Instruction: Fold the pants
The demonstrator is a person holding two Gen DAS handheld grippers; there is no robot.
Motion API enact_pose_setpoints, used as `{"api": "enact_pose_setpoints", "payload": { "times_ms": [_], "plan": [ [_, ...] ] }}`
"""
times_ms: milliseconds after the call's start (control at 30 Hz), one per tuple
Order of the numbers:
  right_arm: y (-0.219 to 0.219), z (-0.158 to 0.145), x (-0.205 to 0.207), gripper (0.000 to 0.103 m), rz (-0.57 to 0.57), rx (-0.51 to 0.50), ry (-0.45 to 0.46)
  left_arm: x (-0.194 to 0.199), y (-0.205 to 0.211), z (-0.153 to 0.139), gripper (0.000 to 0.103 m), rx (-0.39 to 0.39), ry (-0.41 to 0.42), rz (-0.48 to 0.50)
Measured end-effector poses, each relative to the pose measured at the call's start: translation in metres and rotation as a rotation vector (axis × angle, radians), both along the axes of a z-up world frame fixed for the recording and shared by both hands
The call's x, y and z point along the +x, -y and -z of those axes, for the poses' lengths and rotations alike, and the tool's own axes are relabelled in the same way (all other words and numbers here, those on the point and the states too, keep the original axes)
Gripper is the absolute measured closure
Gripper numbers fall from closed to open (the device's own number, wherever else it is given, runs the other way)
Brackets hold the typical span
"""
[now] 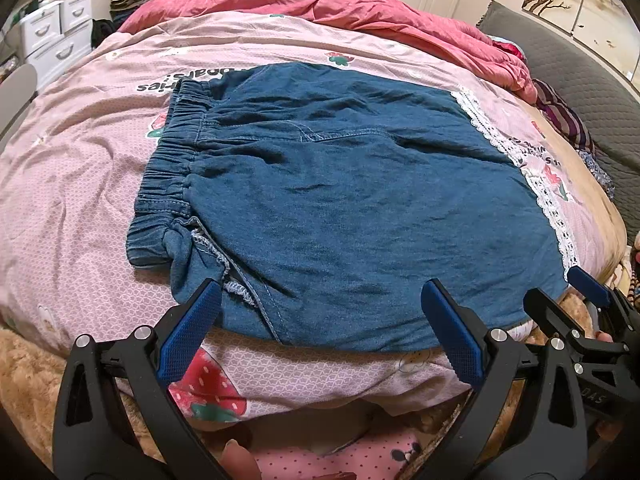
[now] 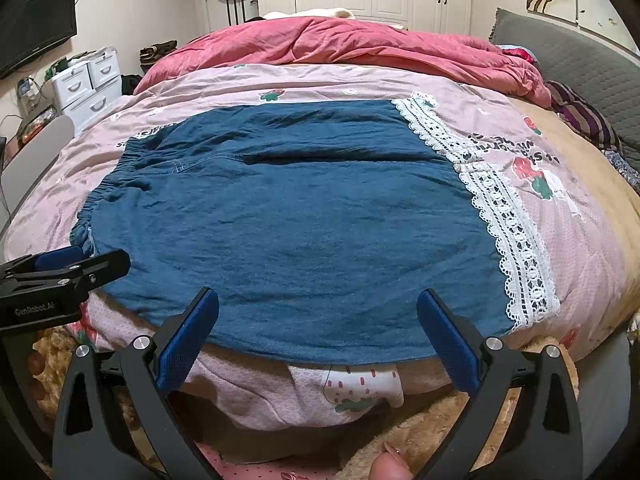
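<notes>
Blue denim pants lie flat on the pink bedspread, folded in half, with the elastic waistband at the left and a white lace hem at the right. My left gripper is open and empty at the near edge, by the crotch seam. My right gripper is open and empty at the near edge of the pants, left of the lace hem. The right gripper also shows in the left wrist view, and the left gripper in the right wrist view.
The pink strawberry bedspread covers the bed. A red quilt is bunched at the far side. A grey headboard is at the right, white drawers at the left. A tan fuzzy blanket hangs at the near edge.
</notes>
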State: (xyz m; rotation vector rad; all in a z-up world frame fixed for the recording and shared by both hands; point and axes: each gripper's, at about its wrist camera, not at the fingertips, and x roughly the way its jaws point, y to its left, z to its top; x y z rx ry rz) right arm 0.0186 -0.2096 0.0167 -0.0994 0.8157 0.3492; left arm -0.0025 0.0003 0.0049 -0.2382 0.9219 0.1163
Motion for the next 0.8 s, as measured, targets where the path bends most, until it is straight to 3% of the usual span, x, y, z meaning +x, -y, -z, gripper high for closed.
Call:
{"api": "enact_pose_setpoints", "payload": {
  "times_ms": [800],
  "plan": [
    [-0.0030, 0.0001, -0.0012, 0.004, -0.008, -0.013, 0.007, -0.0022, -0.0050, -0.0020, 0.009, -0.007, 0.008, -0.005]
  ]
}}
